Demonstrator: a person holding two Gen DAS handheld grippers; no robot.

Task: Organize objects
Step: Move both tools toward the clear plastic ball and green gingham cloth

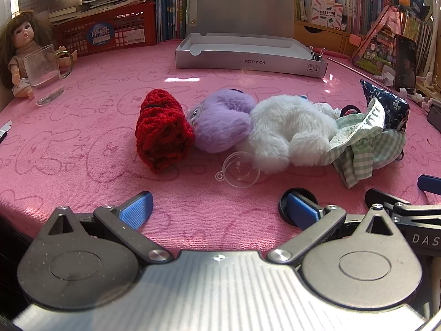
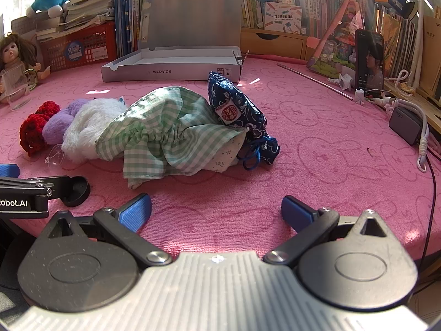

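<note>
Partly hidden: white plush (image 2: 82,135) under green checked cloth (image 2: 165,132).

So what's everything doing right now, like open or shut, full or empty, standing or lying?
Grey box: lid open, looks empty.
Glass mug: upright, empty.
Doll: sitting up.
Phone: standing, screen on.
Red knitted piece: lying down.
White plush: lying down.
Blue pouch: cord loose.
Left gripper: open, empty.
Right gripper: open, empty.

Red knit piece (image 1: 162,129), purple plush (image 1: 220,121), white plush (image 1: 286,132), green-checked cloth (image 2: 165,135), pink tablecloth (image 1: 82,165)
</note>
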